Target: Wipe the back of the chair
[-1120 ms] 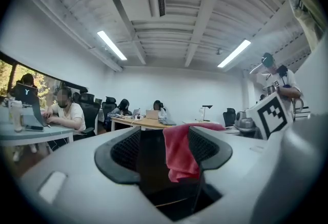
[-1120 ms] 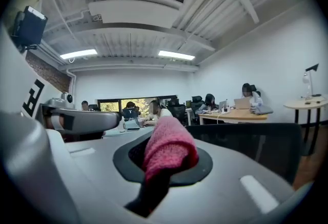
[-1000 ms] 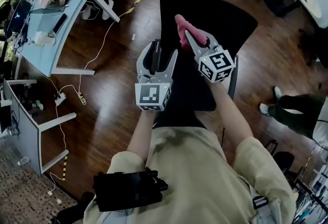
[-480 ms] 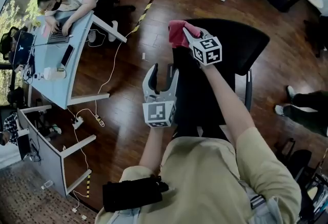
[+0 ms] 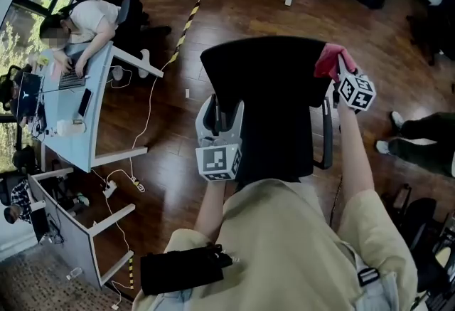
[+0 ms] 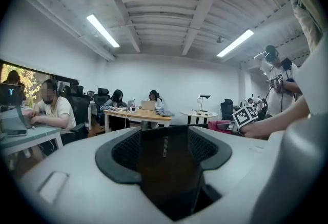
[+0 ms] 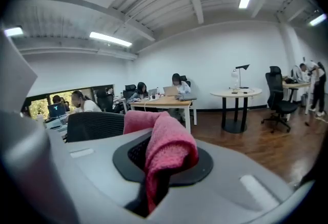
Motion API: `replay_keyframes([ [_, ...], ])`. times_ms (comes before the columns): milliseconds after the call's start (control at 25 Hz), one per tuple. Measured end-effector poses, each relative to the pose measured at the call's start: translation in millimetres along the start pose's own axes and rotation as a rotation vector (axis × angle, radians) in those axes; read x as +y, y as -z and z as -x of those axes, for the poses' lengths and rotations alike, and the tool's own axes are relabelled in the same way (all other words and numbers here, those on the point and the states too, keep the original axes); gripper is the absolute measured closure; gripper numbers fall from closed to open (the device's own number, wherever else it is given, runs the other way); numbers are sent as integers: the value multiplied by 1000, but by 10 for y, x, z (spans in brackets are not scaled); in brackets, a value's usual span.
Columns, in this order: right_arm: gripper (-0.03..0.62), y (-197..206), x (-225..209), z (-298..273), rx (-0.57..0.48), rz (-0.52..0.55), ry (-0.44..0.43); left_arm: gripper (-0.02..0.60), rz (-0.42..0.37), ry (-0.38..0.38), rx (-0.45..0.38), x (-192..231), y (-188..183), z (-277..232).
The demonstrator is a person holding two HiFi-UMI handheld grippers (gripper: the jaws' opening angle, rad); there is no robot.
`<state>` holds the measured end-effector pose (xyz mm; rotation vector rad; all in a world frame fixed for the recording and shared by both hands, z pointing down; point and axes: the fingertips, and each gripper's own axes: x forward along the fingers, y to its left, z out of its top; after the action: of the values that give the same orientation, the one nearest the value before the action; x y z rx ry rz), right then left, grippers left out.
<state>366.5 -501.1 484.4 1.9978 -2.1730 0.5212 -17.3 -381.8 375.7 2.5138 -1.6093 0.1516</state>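
The black chair back [image 5: 270, 96] fills the middle of the head view. My right gripper [image 5: 335, 66] is shut on a pink cloth [image 5: 327, 58] and presses it against the back's top right corner. In the right gripper view the cloth [image 7: 169, 146] bulges out between the jaws of the right gripper [image 7: 163, 160], and the mesh chair back [image 7: 95, 124] shows at the left. My left gripper [image 5: 220, 103] sits at the back's left edge. A dark slab of that edge [image 6: 164, 164] fills the gap between the jaws of the left gripper [image 6: 165, 138].
A pale blue desk [image 5: 67, 99] with a person at a laptop stands at the left, with cables [image 5: 138, 132] trailing on the wood floor. A person's legs [image 5: 419, 146] are at the right. A round table [image 7: 241, 94] and an office chair [image 7: 277, 96] stand ahead.
My right gripper has carried the pink cloth from the top left corner of the chair back across to its top right corner. The left gripper has stayed at the left edge.
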Motion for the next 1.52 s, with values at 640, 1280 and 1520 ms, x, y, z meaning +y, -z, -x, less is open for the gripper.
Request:
replay_keyframes([
  [640, 560, 611, 4396, -700, 147, 129, -830, 326, 13, -192, -25, 472, -191, 489],
  [1280, 560, 323, 85, 28, 77, -14, -93, 331, 37, -61, -42, 111, -181, 267],
  [1520, 560, 462, 1192, -75, 101, 17, -322, 331, 46, -81, -42, 95, -198, 346],
])
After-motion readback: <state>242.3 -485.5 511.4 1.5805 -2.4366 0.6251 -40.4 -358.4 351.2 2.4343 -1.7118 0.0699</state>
